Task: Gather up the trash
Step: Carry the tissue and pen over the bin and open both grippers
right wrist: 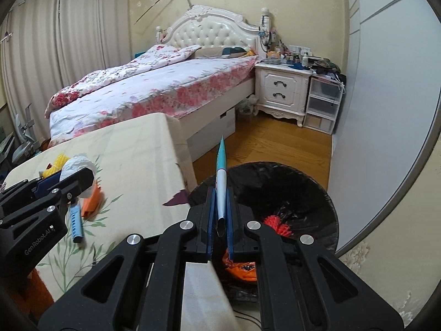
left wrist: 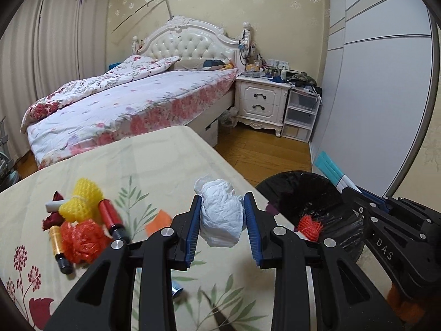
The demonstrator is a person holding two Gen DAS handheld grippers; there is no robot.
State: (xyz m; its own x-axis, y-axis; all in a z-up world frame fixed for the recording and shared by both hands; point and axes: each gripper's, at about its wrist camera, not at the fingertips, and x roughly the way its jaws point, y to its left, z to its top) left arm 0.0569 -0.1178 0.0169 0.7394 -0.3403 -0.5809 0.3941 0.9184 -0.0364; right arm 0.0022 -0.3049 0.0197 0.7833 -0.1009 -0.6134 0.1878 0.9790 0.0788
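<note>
So both hands are loaded right now. The left gripper (left wrist: pixel 222 230) sits low centre in its own view, jaws partly closed around a crumpled white tissue wad (left wrist: pixel 220 215), blue pads pressing it from both sides. It hangs above the bench (left wrist: pixel 154 160), not over the bin. The right gripper (right wrist: pixel 219 227) is squeezed fully together on a flat teal-and-white wrapper (right wrist: pixel 221 182) that pokes straight up out of the jaws toward the middle of the frame.

Working outward: right behind the right gripper is the black-bagged trash bin (right wrist: pixel 317 193), filling the lower right of that view, with a red mesh ball (right wrist: pixel 277 224) and something orange already inside. So the wrapper looks like it's basically over the opening, or right at the rim.

Further out on the bench, lower left of the left view, there's a heap that isn't collected yet: yellow foam netting (left wrist: pixel 82 201), red netting (left wrist: pixel 82 238), and a red tube (left wrist: pixel 111 218). A small blue strip (right wrist: pixel 75 224) lies on the cloth too.

My read is we're at the carry-and-drop step. Next move would be to let the wrapper go into the bin, then swing the tissue to the right past the bench edge before opening. Let go too early and it lands on the cloth.
</note>
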